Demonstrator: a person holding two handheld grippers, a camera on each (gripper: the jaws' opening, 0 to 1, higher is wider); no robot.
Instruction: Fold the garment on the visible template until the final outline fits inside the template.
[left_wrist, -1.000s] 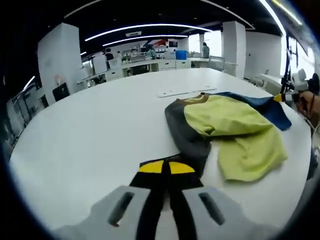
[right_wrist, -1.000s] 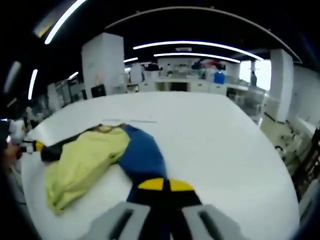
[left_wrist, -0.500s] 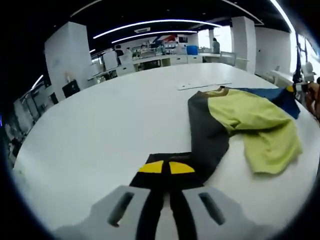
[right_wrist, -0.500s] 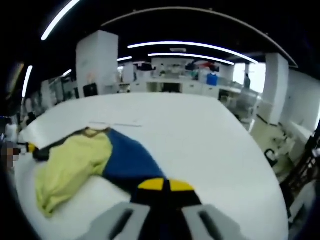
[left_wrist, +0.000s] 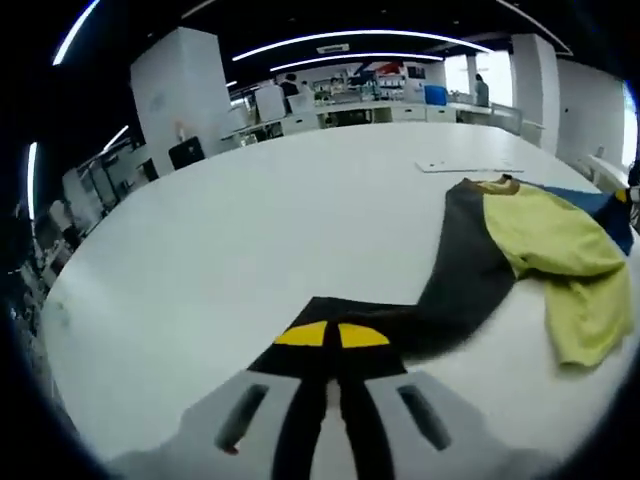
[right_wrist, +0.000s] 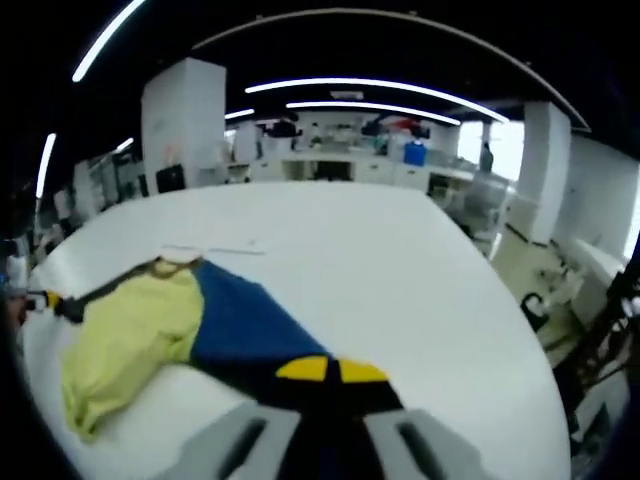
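A garment lies spread on the white table (left_wrist: 230, 220): yellow-green body (left_wrist: 560, 250), dark grey sleeve (left_wrist: 470, 270), blue sleeve (left_wrist: 605, 205). My left gripper (left_wrist: 332, 335) is shut on the end of the dark grey sleeve, which runs taut from its yellow tips to the body. In the right gripper view the blue sleeve (right_wrist: 240, 325) stretches from the yellow-green body (right_wrist: 120, 330) to my right gripper (right_wrist: 330, 370), which is shut on it. The left gripper (right_wrist: 45, 300) holds the dark sleeve (right_wrist: 100, 293) at the far left. A thin white strip (left_wrist: 470, 167) lies just beyond the collar.
The table (right_wrist: 400, 270) is large and rounded, its edge close on the right of the right gripper view. Beyond it stand white pillars (left_wrist: 175, 95), desks and office equipment (right_wrist: 330, 165), with people far off at the back.
Both grippers have drawn apart with the sleeves held, so the dark grey and blue sleeves are pulled out longer and the bunched garment lies flatter.
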